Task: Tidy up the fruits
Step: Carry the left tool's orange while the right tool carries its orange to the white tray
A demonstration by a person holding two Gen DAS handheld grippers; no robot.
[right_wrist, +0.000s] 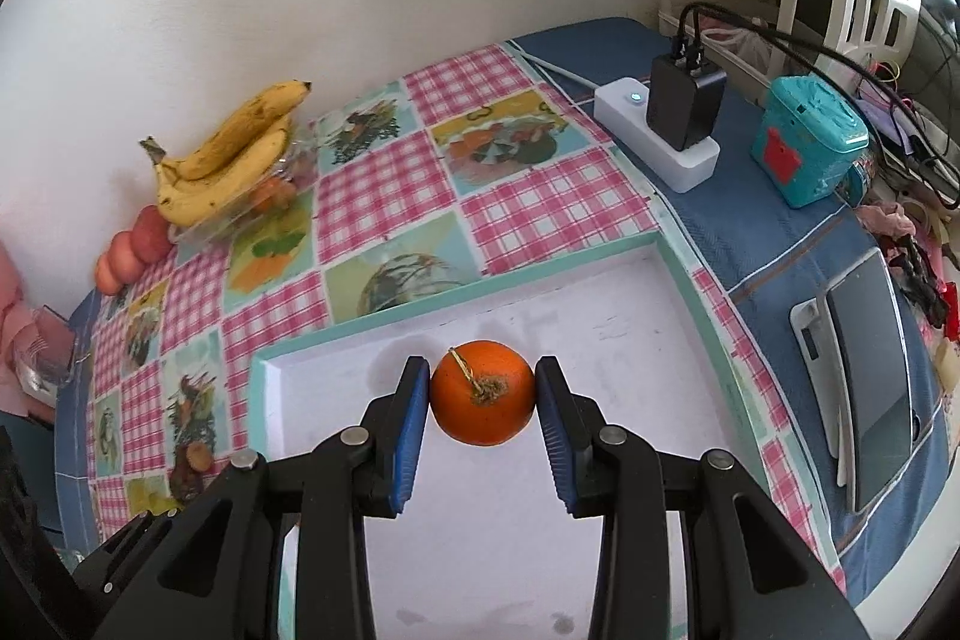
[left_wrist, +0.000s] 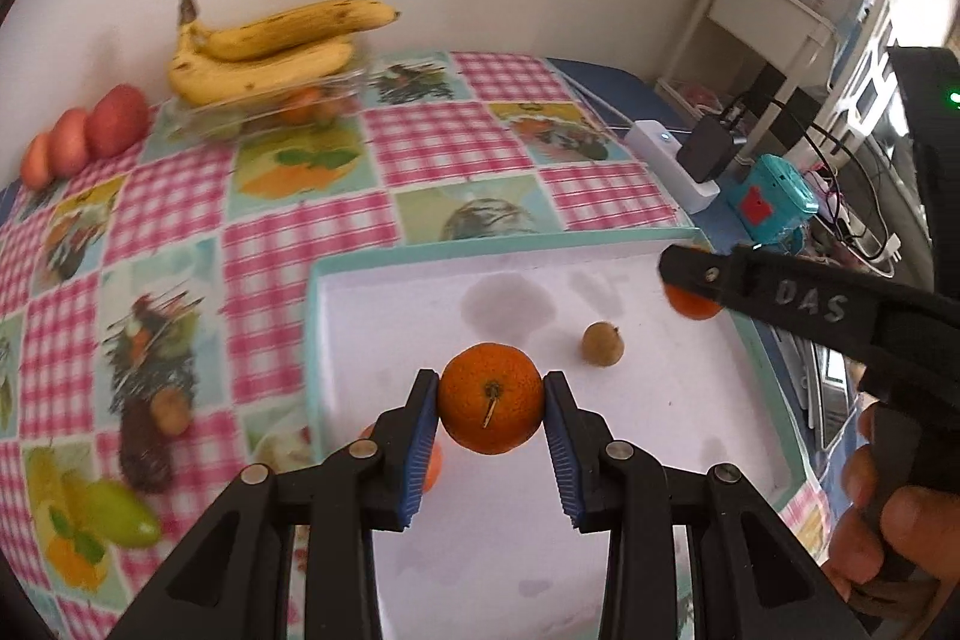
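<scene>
Through the left wrist camera we see the left gripper (left_wrist: 491,398) clamped on an orange (left_wrist: 490,398), blue pads pressed to both its sides, above the white tray (left_wrist: 678,418) with the teal rim. A small brown fruit (left_wrist: 602,343) sits on the tray floor just beyond. At right, the right gripper (left_wrist: 690,289) reaches over the tray's far corner with a second orange (left_wrist: 692,305) partly hidden behind its finger. Bananas (left_wrist: 264,46) lie atop a clear container (left_wrist: 270,109) near the wall, red apples (left_wrist: 90,130) beside it on the checked tablecloth (left_wrist: 420,142).

Through the right wrist camera we see the right gripper (right_wrist: 482,392) pinching its orange (right_wrist: 482,392) stem-up over the tray (right_wrist: 672,256); a white power strip (right_wrist: 657,139) and a teal box (right_wrist: 807,139) stand on the blue cloth beyond
</scene>
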